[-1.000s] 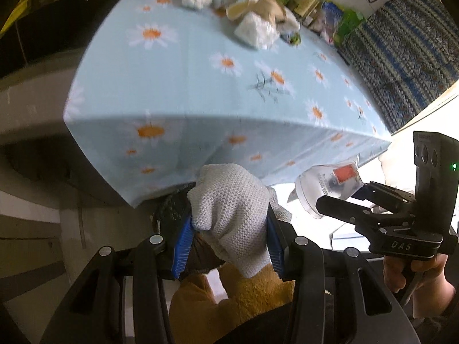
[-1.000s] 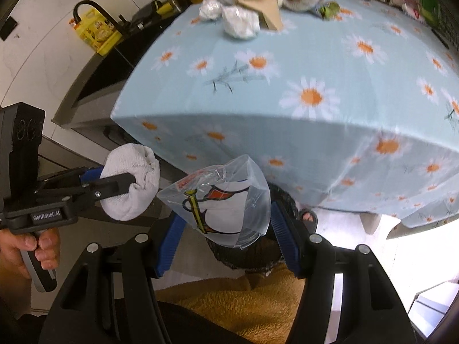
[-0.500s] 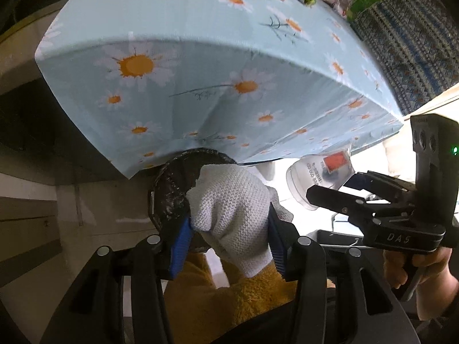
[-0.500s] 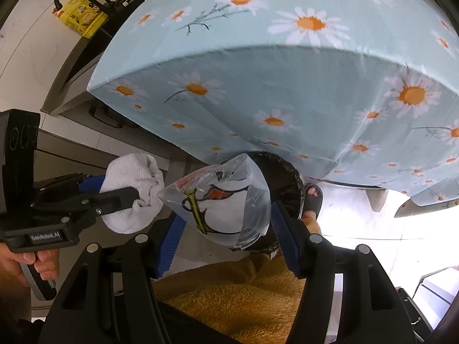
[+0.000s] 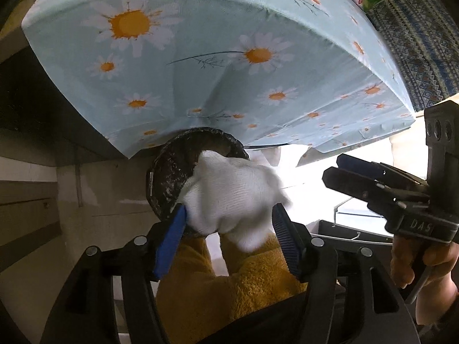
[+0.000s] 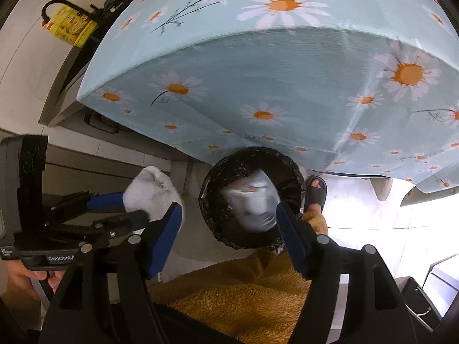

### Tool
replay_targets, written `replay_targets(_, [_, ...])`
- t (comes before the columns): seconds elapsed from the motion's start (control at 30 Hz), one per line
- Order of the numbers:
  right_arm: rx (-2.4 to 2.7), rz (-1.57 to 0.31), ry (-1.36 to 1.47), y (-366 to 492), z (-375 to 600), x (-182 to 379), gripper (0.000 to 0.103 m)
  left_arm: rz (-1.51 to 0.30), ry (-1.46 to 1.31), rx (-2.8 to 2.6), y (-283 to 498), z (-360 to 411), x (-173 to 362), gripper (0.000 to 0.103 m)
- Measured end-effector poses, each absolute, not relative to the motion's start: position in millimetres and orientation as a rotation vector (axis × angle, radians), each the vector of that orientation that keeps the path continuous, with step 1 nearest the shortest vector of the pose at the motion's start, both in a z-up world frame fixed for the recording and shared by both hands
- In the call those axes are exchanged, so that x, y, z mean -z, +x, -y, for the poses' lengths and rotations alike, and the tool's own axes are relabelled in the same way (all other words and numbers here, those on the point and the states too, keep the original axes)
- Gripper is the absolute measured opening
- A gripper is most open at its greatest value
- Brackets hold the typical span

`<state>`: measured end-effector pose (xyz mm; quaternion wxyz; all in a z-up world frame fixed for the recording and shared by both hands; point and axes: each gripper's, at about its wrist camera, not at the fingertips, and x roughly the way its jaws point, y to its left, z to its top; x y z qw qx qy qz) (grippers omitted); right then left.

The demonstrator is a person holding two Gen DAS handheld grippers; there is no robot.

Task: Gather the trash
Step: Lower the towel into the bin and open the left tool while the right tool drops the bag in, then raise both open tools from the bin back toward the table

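A pale-blue daisy-print tablecloth (image 6: pixel 287 66) is seen draped above a round bin lined with black plastic (image 6: pixel 229 229). A crumpled clear plastic bag (image 6: pixel 255 203), blurred, is seen over the bin's mouth, the right gripper (image 6: pixel 229 226) spread wide around it. A white knitted cloth wad (image 5: pixel 229 195) is clamped by the left gripper (image 5: pixel 228 223) just beside the bin.

Plastic bag (image 6: pixel 254 203) motion-blurred over bin (image 6: pixel 218 200), print unreadable; bin's far rim hidden under tablecloth (image 5: pixel 218 66) edge.
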<state>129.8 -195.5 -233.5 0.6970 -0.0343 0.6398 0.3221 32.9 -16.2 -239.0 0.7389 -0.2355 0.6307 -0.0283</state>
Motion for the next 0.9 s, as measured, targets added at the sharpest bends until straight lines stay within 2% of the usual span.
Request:
replay_targets(0.43, [-0.702,-1.392,-0.049,133,213,215,0.068,-1.368,-0.493,0.049,36,19,228,0.061])
replay_targets(0.9, [-0.68,-1.283,-0.03,121,232,174,0.068,-1.223,-0.487,0.098,27,22,173,0.061])
